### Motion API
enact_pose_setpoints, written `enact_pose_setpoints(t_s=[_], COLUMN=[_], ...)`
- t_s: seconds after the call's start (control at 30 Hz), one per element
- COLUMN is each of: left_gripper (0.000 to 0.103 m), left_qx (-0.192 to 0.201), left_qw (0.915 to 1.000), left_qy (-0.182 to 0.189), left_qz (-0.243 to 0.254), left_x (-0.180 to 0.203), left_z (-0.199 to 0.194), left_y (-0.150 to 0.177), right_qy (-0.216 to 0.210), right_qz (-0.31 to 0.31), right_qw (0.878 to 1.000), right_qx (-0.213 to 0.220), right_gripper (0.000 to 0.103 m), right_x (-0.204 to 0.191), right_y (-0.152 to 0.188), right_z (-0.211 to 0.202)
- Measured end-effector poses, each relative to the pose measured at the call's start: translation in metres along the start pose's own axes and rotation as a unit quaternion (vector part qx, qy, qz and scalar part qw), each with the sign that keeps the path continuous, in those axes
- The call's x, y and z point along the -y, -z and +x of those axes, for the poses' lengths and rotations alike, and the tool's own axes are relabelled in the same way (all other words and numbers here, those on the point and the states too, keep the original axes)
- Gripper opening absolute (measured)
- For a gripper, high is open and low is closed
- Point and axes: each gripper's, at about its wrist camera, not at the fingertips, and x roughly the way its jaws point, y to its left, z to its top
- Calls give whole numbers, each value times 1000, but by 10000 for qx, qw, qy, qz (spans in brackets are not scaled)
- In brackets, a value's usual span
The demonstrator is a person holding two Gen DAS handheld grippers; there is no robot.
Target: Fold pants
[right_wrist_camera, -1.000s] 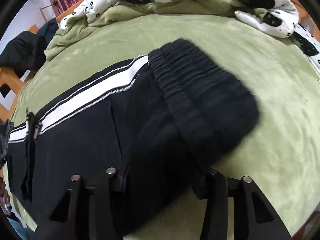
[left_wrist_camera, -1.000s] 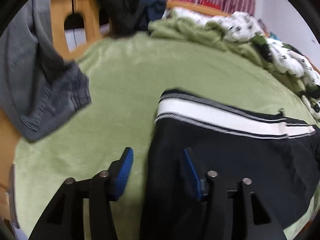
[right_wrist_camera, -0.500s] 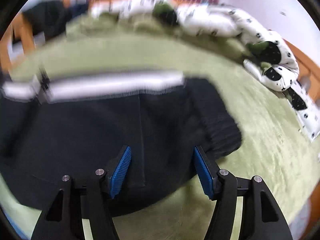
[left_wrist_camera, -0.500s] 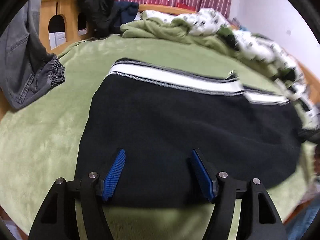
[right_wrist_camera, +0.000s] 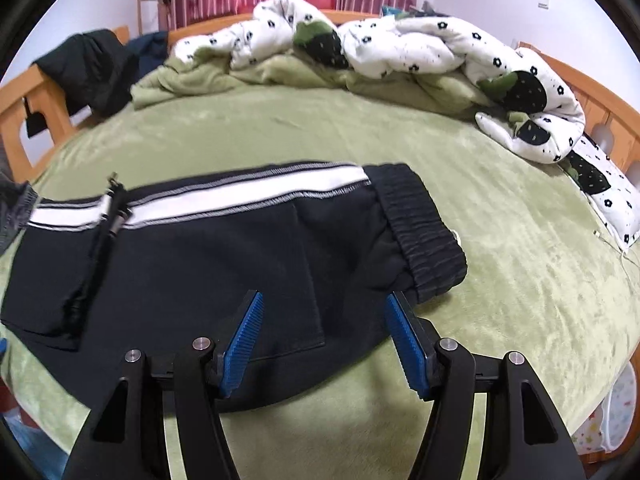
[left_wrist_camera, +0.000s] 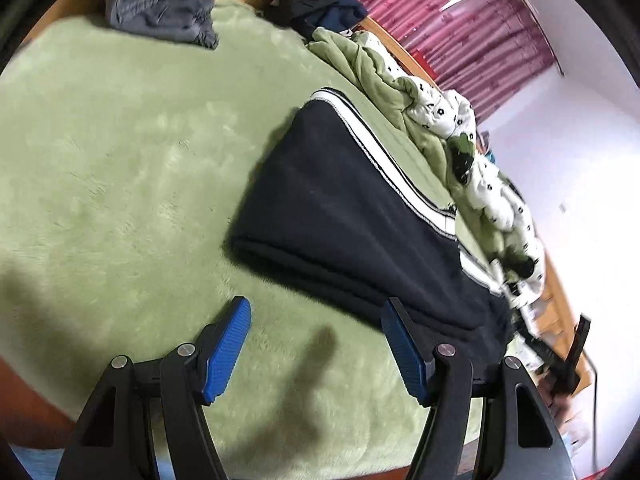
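On bed (right_wrist_camera: pixel 500 240): folded blk pants (right_wrist_camera: pixel 208 264) (white-striped)

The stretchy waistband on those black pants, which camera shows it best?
The right wrist view. There the ribbed waistband lies in plain sight at the right end of the folded black pants, just beyond the open right gripper. The left wrist view shows the pants from their other end, with the waistband not visible.

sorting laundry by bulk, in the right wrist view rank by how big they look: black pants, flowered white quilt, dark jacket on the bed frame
1. Black pants, though nearest the camera, so enlarged.
2. Flowered white quilt, close behind and farther away, so this order is unsure.
3. Dark jacket, clearly smallest.
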Motion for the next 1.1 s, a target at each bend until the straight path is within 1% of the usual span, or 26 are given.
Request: enact_pose_setpoints(t_s=[0.13,0.23,0.3,0.37,0.4,0.47,0.53,0.57,0.6,0.63,0.67,0.77,0.8,0.9,0.97,1.0,1.03,1.1], left_gripper=[66,66,64,64,64,63,50,40,32,31,26,25,26,29,27,23,21,18], left_qx=[147,288,347,309,292,322,475,555,625,659,655,452,436,442,477,580,689,789], left_qw=[9991,9969,9959,9970,9975,9978,9978,9975,9971,9969,9968,9954,9948,9945,9949,9949,9949,9929], left_qy=[343,526,558,424,348,300,220,206,206,177,147,-71,-86,-201,-384,-456,-599,-893], left_qz=[-193,-508,-619,-575,-549,-503,-418,-396,-379,-387,-441,-843,-922,-928,-799,-684,-431,31], left_x=[0,-7,-5,1,4,10,14,11,10,9,6,-5,-7,-3,7,14,26,46], left_z=[11,19,26,31,33,31,23,16,12,11,12,25,28,32,29,26,21,15], left_y=[-5,-11,-15,-21,-23,-25,-24,-22,-20,-20,-21,-22,-22,-24,-27,-27,-27,-27], right_qy=[-271,-324,-399,-759,-836,-744,-609,-554,-550,-605,-654,-699,-722,-800,-827,-834,-831,-818], right_qz=[30,36,67,184,242,398,480,550,633,712,738,771,761,640,618,611,594,574], right_qw=[9996,9995,9992,9969,9960,9961,9968,9969,9965,9956,9951,9945,9944,9944,9942,9942,9943,9946], right_qx=[-26,37,29,-129,-203,-268,-184,-105,-37,1,-43,-138,-161,-263,-294,-303,-313,-295], right_gripper=[63,63,63,63,63,62,62,62,62,62,62,61,61,61,61,61,61,61], right_x=[-4,-6,-6,-4,-3,1,4,6,9,12,14,17,17,15,14,15,15,17], right_y=[-1,2,4,6,7,7,6,5,5,5,5,6,7,9,11,12,13,14], right_z=[-3,-4,-4,-1,1,4,3,2,0,-1,0,3,4,6,6,6,5,3])
